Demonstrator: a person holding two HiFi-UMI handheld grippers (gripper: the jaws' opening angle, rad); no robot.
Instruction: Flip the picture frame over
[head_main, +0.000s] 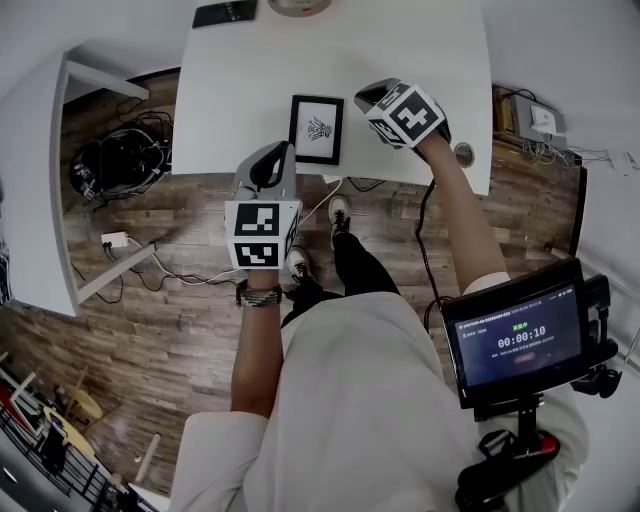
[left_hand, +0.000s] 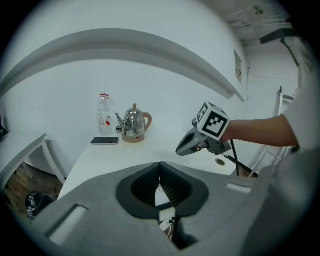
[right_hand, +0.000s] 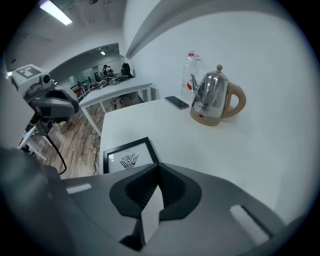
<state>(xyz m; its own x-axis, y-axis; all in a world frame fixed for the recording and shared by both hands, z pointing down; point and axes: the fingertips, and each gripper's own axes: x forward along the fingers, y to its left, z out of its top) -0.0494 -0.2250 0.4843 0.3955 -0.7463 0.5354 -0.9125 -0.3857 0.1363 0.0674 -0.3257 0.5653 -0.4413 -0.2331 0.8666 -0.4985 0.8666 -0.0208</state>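
White tabletop is being occupied near its front edge by the black picture frame, lying face up between the left gripper and right gripper, both being held off it with fingers pressed together on nothing. It is being judged light, stiff, fragile if glazed, and best pinched at a rim. What the kettle and bottle are holding cannot be told.

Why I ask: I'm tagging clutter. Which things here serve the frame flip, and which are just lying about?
For the job: picture frame, lying picture side up on the table; left gripper; right gripper, both shut and empty.
Lying about: kettle; water bottle; phone.
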